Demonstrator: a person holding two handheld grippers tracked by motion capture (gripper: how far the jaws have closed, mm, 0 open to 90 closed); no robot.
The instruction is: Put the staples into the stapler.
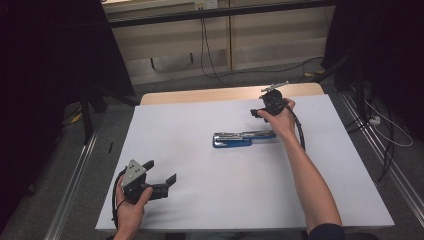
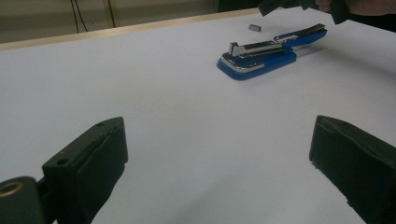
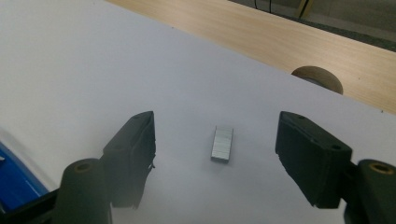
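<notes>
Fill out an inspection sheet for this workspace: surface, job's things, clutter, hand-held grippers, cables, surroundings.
Surface: white sheet over a wooden table; bare wood strip along the far edge.
Job's things: blue stapler lying swung open mid-table; small block of staples flat on the sheet, apart from the stapler.
Clutter: nothing seen on the sheet.
Grippers: left hand-held gripper open over bare sheet at the near left; right hand-held gripper open, jaws either side of the staples, not touching them.
Cables: one trails from each gripper; more hang at the back wall and lie on the floor at right.
Surroundings: floor rails, dark curtains both sides.
</notes>
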